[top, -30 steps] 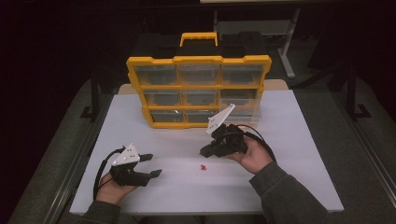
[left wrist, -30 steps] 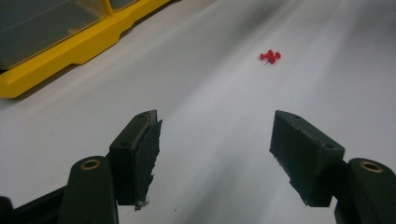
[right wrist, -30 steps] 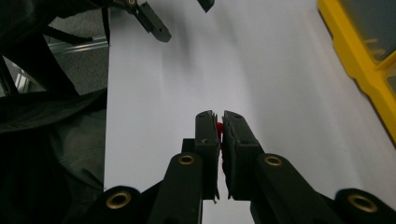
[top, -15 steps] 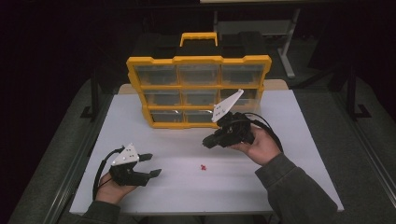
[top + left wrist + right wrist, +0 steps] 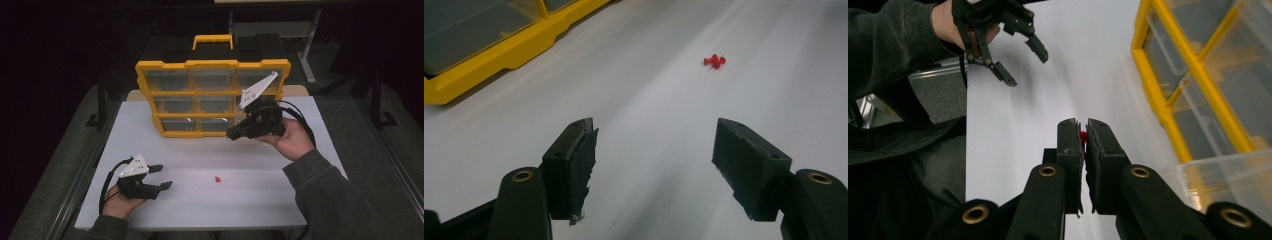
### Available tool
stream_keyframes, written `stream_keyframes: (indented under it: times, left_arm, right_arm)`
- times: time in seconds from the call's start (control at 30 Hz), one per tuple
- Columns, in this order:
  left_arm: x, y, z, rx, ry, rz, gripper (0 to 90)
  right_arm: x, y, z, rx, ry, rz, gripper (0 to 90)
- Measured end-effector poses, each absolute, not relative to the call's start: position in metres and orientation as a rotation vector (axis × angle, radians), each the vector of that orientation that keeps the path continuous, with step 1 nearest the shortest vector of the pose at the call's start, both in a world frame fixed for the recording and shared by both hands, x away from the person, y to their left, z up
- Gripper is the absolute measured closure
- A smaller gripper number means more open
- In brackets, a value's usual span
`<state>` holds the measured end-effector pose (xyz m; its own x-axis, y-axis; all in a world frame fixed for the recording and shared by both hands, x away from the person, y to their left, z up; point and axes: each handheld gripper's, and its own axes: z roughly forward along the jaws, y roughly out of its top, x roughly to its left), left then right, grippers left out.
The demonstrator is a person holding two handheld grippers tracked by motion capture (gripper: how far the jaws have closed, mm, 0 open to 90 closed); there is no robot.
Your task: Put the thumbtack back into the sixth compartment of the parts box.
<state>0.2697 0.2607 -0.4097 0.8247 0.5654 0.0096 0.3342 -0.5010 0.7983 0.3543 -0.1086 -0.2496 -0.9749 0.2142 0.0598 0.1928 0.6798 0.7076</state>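
High view: right gripper (image 5: 233, 134) hangs just before organizer's (image 5: 212, 97) front edge.

Your right gripper (image 5: 234, 134) is hanging just in front of the yellow drawer organizer (image 5: 212, 64), whose pulled-out clear drawer (image 5: 1228, 180) is crowding its right side. Left of it, bare white tabletop (image 5: 270, 195) is lying open toward your left gripper (image 5: 162, 177). Ahead of the left gripper's spread jaws, two red pushpins (image 5: 714, 61) are sitting on the open stretch, the organizer standing farther off.
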Motion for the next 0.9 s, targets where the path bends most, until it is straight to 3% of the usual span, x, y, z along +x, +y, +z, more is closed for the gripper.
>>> stream_keyframes:
  times: [0.33,0.9]
  left_arm:
    - [0.27,0.261,-0.41,2.136,0.658,0.341,33.1]
    - [0.269,0.262,-0.41,2.136,0.659,0.342,33.1]
  right_arm:
    - [0.368,-0.123,-0.233,0.406,2.816,1.184,83.7]
    - [0.389,-0.148,-0.239,0.628,2.767,1.152,83.6]
